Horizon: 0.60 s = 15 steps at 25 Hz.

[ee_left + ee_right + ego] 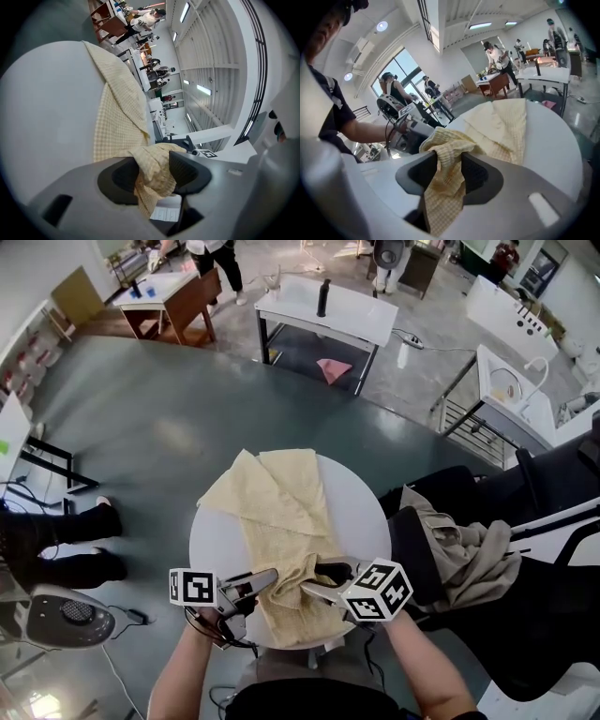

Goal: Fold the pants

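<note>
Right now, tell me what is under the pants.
The round white table shows around the pants, which lie on it. The tabletop beneath the cloth is covered, so unseen. The left gripper and right gripper pinch the bunched near end.

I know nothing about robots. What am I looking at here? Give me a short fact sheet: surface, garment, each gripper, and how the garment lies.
surface: round white table
garment: pale yellow checked pants, laid lengthwise across the table
left gripper: closed on the near end of the pants
right gripper: closed on that same end, beside the left gripper
how it lies: far part flat on the table, near end bunched and raised between the two grippers
</note>
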Tool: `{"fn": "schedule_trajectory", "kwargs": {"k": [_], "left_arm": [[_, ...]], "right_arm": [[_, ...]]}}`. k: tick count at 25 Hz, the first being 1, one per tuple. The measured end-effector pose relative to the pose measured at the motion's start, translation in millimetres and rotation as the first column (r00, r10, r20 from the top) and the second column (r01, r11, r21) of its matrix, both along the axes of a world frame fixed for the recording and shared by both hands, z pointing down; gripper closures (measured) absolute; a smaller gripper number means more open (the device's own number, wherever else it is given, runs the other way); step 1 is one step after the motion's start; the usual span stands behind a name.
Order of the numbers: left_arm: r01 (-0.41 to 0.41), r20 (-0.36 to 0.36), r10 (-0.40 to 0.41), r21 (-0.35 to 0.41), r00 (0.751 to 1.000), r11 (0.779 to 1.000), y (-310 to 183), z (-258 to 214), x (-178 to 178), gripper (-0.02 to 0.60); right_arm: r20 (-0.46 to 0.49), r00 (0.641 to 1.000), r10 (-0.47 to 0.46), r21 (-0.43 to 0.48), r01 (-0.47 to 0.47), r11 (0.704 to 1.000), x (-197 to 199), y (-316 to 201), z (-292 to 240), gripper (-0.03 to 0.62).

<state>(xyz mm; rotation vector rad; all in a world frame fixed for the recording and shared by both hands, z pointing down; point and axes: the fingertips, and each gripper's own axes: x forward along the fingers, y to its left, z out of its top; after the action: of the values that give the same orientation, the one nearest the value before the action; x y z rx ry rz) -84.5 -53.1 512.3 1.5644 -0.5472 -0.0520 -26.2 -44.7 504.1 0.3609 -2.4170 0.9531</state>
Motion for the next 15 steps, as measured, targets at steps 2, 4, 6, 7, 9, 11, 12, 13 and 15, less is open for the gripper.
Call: {"fn": "schedule_trajectory", "kwargs": {"k": [2,4,6,7,9,11,12,13,15], "left_arm": [[0.048,-0.080,-0.048,-0.008,0.996,0.999,-5.9,-7.6,0.4,0.377],[0.063,-0.108,-0.064,-0.008,0.992,0.998,-8.9,-10.1,0.2,0.377],[0.046,-0.100,-0.047,-0.006,0.994,0.999,-6.5,-10.1,0.8,0.379],[0.038,-0.111,-0.039,-0.009,0.993,0.999,-4.4,-13.0,2.8,0.379],[0.022,-0.152,-0.023,-0.007,0.988,1.000,0.3,-21.9,7.9,0.379],[-0.031,-0.099,0.037,0.059,0.994,0.998,5.6,-19.9,5.4,0.376],[-0.080,-0.041,0.085,0.104,0.996,0.991,9.6,-17.0,3.5,0.373],[-0.140,0.024,0.138,0.145,0.990,0.979,14.8,-14.9,2.7,0.373],[-0.270,0.167,0.238,0.204,0.957,0.941,25.8,-12.2,3.6,0.373]], "right_arm": [[-0.006,0.999,0.045,0.037,-0.044,0.998,-1.0,-18.3,-3.5,0.434],[-0.049,0.996,0.071,0.081,-0.067,0.994,1.0,-30.8,-2.9,0.422],[-0.101,0.989,0.105,0.122,-0.092,0.988,5.2,-39.1,-1.0,0.416],[-0.120,0.985,0.126,0.132,-0.110,0.985,7.3,-42.3,0.4,0.418],[-0.136,0.978,0.161,0.128,-0.144,0.981,9.0,-46.6,4.1,0.424],[-0.136,0.974,0.182,0.106,-0.169,0.980,7.4,-50.0,7.2,0.424],[-0.136,0.972,0.190,0.096,-0.178,0.979,6.0,-51.9,8.1,0.425],[-0.140,0.970,0.196,0.089,-0.185,0.979,4.8,-53.8,8.5,0.425],[-0.155,0.966,0.206,0.080,-0.195,0.977,4.0,-57.2,9.5,0.425]]}}
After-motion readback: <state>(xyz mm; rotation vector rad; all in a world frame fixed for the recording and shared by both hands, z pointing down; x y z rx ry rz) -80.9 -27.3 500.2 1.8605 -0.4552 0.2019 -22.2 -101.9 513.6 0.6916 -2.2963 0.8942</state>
